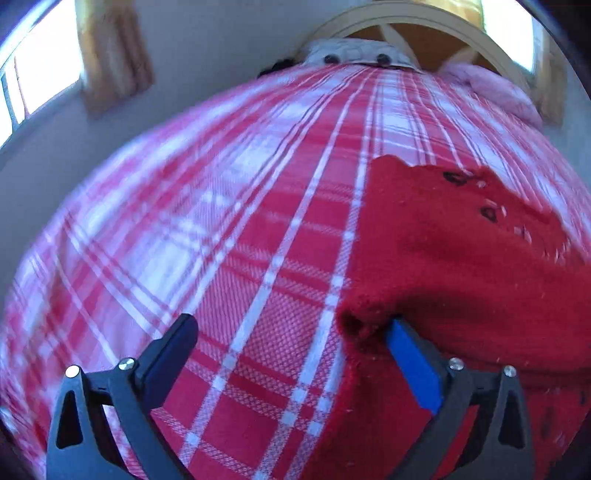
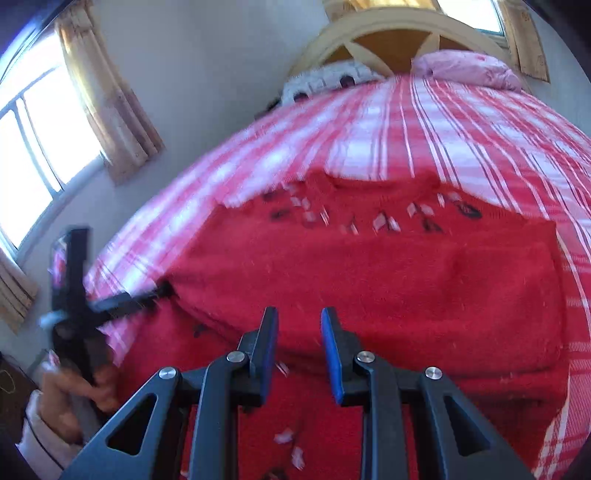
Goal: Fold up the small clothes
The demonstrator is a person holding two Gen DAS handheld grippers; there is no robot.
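A red knitted sweater [image 2: 369, 273] with small black and white motifs near its neckline lies flat on the red-and-white plaid bedspread [image 2: 461, 122]. My right gripper [image 2: 298, 314] hovers over the sweater's near part; its jaws stand a narrow gap apart with nothing between them. My left gripper [image 1: 291, 319] is open wide at the sweater's [image 1: 461, 266] left edge, where a rolled edge of the knit lies against the blue pad of its right finger [image 1: 410, 362]. In the right wrist view the left gripper [image 2: 162, 290] reaches in from the left, held by a hand [image 2: 70, 395].
The bed runs away to a wooden headboard [image 2: 399, 26], with a white patterned pillow [image 2: 325, 79] and a pink pillow [image 2: 469, 66]. A grey wall with a window [image 2: 33, 147] and beige curtains [image 2: 110, 96] lies left of the bed. Bare bedspread [image 1: 221, 221] spreads left of the sweater.
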